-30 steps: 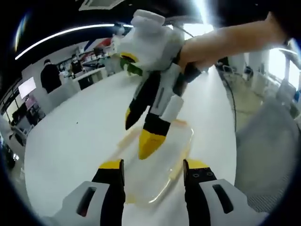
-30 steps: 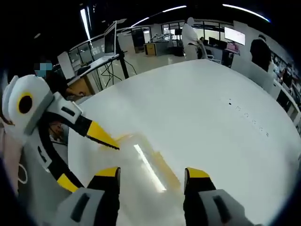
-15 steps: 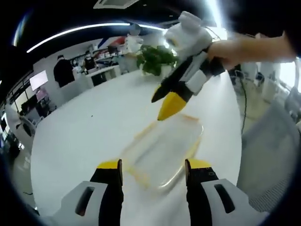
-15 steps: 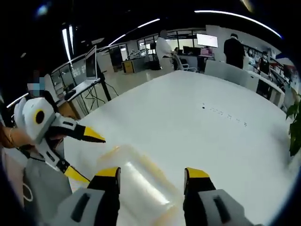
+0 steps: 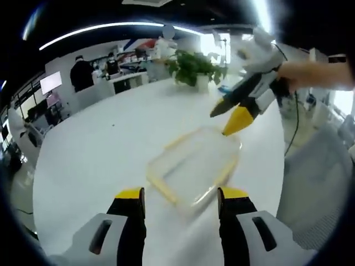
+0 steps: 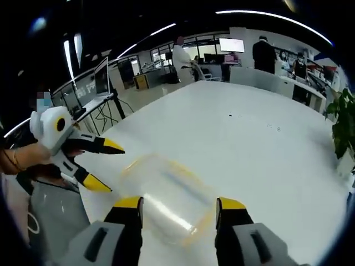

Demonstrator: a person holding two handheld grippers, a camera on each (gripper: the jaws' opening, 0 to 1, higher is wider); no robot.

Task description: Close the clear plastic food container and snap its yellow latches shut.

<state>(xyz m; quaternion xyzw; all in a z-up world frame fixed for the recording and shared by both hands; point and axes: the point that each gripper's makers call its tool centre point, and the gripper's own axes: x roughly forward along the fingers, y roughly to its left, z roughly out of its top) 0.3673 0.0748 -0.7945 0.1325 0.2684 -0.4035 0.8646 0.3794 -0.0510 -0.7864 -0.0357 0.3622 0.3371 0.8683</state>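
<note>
Scene: a clear plastic food container [image 5: 194, 166] with yellow edging lies flat on a white counter [image 5: 100, 155] in an open office.
Container position: in the left gripper view, just past the tool's tips, toward 1 o'clock; in the right gripper view [image 6: 166, 199], between and just beyond the tips.
Left tool [image 5: 180, 195]: jaws spread wide, holding nothing, off the container.
Right tool [image 6: 178, 204]: jaws wide, empty; seen from the left gripper view [image 5: 230, 113] it hangs above the container's far corner.
Background: a potted plant [image 5: 194, 65] at 12 o'clock.
Risk: pressing one edge could skid or tip the light container, leaving a latch half caught.
Hard to make out: motion blur and clear plastic hide whether the lid sits fully down and which latches are closed.
</note>
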